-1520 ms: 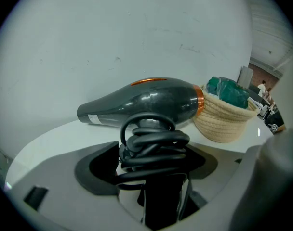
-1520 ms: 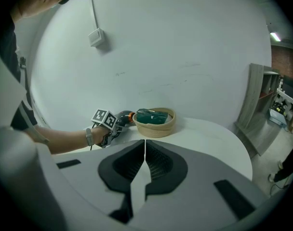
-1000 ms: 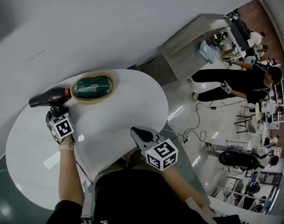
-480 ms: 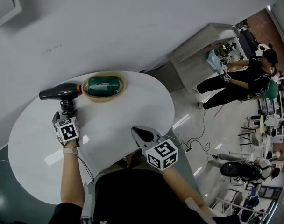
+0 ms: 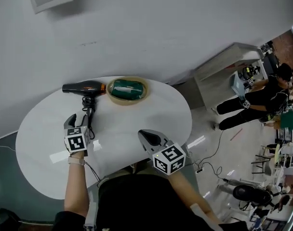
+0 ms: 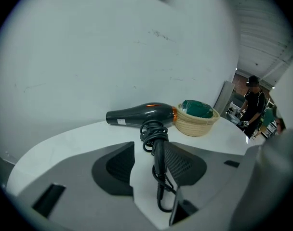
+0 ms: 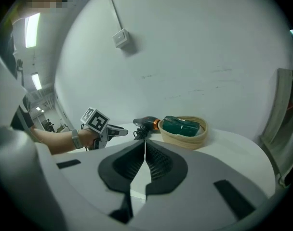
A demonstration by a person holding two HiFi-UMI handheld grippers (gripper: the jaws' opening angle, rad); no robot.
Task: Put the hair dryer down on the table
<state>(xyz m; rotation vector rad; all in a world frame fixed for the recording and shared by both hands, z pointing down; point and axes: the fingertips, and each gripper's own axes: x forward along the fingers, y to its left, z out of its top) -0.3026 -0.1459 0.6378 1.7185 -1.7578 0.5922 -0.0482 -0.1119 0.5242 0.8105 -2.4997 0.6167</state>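
Two claws: the left gripper, jaws just narrowed yet gripping nothing, slack cord between them, faces the hair dryer lying crosswise at the far edge of the table, handle toward it. Right gripper, clenched empty, sits farther off.

The hair dryer is dark grey to black with an orange ring at the right end of its barrel. It lies on its side in the upper left part of the head view, the barrel level across the frame and the narrow nozzle pointing left. Its handle points toward the bottom of the frame with the black cord wound round it in loops and a loose length trailing further down. All of it rests on the white, round, glossy table, near the table's far edge by the wall.
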